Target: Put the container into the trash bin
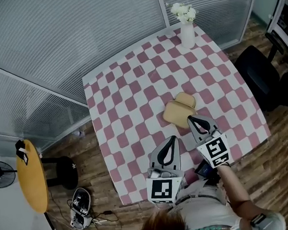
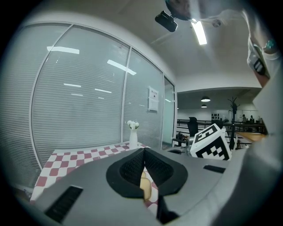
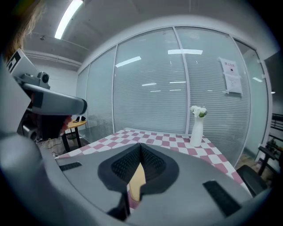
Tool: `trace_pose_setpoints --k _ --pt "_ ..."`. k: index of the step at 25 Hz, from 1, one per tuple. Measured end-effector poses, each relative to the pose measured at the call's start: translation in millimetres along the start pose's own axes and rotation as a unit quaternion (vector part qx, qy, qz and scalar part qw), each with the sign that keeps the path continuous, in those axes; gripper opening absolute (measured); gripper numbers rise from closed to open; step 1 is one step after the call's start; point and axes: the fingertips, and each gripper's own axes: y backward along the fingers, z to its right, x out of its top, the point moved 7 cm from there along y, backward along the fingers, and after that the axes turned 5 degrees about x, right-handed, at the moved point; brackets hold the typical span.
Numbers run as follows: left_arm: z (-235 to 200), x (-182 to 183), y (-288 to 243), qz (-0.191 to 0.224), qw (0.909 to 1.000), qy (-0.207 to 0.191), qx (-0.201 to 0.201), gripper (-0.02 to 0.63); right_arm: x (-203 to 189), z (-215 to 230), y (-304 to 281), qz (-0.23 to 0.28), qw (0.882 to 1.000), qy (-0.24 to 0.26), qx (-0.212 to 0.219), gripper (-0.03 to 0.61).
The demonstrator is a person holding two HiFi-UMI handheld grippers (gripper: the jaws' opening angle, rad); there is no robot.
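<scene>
**Task status.** The task is at its start. Nothing is gripped yet, and the whole job of grasping, carrying and dropping is left to do. No view shows a trash bin that can be identified, so the drop point is unknown.

**Left tool** (image 1: 172,140). It hangs over the near edge of the table (image 1: 127,98), at 6 to 7 o'clock of the container and apart from it. In the left gripper view its jaws are pressed together at the tips with nothing between them. The tan container shows only through the gap below the pads.

**Container** (image 1: 178,110). It lies flat on the checked cloth, slightly toward 4 o'clock from the table centre. It is untouched, or at most brushed at one edge. It appears to have two lobes, a larger one and a smaller one. The long axis runs from 7 o'clock to 1 o'clock in the head view. The smaller lobe points to 1 o'clock, toward the vase (image 1: 187,33) at the far corner. The larger lobe faces the person.

**Right tool** (image 1: 192,119). It sits at 4 to 5 o'clock of the container, with its tips just beside the rim. Contact cannot be confirmed. Its jaws are pressed together and empty. The right gripper view shows the container ahead of them, not between them.

**Remaining procedure (judgement).** One tool has to spread its jaws before any grasp. The near rim of the larger lobe looks the most reachable.
</scene>
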Motion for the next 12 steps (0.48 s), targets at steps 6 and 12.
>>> trace_pose_setpoints --k 6,12 --pt "-5 -6 -1 -0.014 0.9996 0.004 0.025 0.012 -36 22 -21 -0.05 0.999 -0.001 0.002 -0.008" --pt "-11 -12 -2 -0.027 0.9985 0.013 0.047 0.012 -65 35 -38 -0.098 0.995 0.0 0.007 -0.008"
